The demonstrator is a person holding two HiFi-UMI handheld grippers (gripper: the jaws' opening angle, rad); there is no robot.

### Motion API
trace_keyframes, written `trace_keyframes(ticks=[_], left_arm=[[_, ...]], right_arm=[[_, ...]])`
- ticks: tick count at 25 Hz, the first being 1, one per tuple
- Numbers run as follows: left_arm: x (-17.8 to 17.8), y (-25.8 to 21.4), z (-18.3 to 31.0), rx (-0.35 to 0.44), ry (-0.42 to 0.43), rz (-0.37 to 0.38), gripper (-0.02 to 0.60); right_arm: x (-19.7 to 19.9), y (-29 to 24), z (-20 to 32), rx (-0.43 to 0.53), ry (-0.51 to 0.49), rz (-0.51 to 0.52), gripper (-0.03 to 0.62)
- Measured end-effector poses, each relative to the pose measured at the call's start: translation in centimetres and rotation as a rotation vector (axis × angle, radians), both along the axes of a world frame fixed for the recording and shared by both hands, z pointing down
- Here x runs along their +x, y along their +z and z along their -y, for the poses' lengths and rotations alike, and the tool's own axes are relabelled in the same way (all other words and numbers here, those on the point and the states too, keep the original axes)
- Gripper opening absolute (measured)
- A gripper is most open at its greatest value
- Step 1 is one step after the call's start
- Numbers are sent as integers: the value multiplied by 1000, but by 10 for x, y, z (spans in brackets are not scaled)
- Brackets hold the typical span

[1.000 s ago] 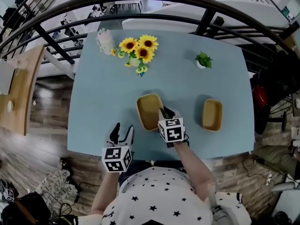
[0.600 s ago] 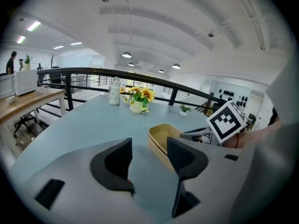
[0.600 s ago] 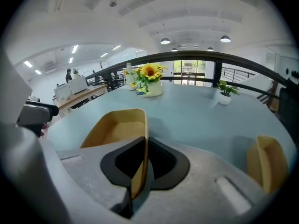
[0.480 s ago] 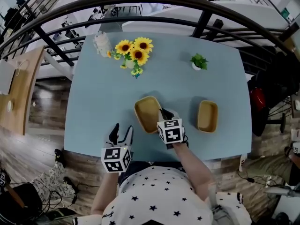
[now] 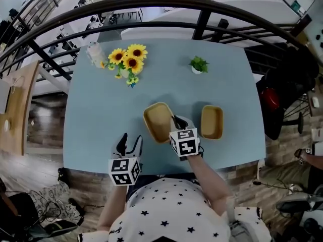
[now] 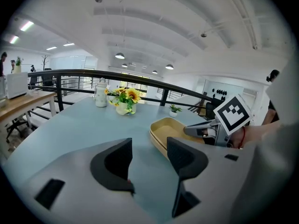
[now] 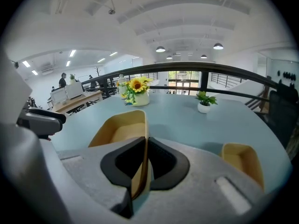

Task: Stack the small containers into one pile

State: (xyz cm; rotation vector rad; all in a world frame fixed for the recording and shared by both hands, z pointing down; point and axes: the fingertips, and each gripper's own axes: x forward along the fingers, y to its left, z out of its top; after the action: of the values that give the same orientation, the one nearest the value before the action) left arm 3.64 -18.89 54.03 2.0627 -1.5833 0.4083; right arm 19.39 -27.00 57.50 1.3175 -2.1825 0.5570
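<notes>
Head view pictures, taken together, show that the gap between the two containers has been narrowed. Measured against the flowers (image 5: 126,62) and the table edge, the held container (image 5: 157,121) has been carried rightward toward the second container (image 5: 212,121). That one is left standing on the blue table (image 5: 101,110), near but still apart. The jaws of the right gripper (image 5: 175,121) have just been closing, and in the right gripper view the held container's thin right-hand wall is seen pinched between the dark pads. A firm hold is therefore judged to have been made and the transfer to be under way, though whether the base has been lifted clear of the table cannot be told. The left gripper (image 5: 129,144) is held at the near table edge with its jaws apart and nothing between them. No stacking has been done yet; one container remains to be set inside the other. Both containers are seen as tan, matte, rounded-rectangular tubs with flat floors and thin, slightly flared walls, a shape judged to nest easily. A stiff plastic or pressed fibre is suggested, and little flex is visible under the grip. The table top is smooth, pale and unglossy. The jaw pads look black and rubbery, set in pale grey moulded bodies.
</notes>
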Motion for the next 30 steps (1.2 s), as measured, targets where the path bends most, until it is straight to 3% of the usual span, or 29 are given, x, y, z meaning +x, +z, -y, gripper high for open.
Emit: trace_keyframes(ticks=[18,30], left_arm=[[88,3,14,-3,164,-7,227],[137,10,22,-21,269,-4,227]], right_arm=[[132,-22,-3,49,247,17,28],[199,-20,-11,50,380,18,28]])
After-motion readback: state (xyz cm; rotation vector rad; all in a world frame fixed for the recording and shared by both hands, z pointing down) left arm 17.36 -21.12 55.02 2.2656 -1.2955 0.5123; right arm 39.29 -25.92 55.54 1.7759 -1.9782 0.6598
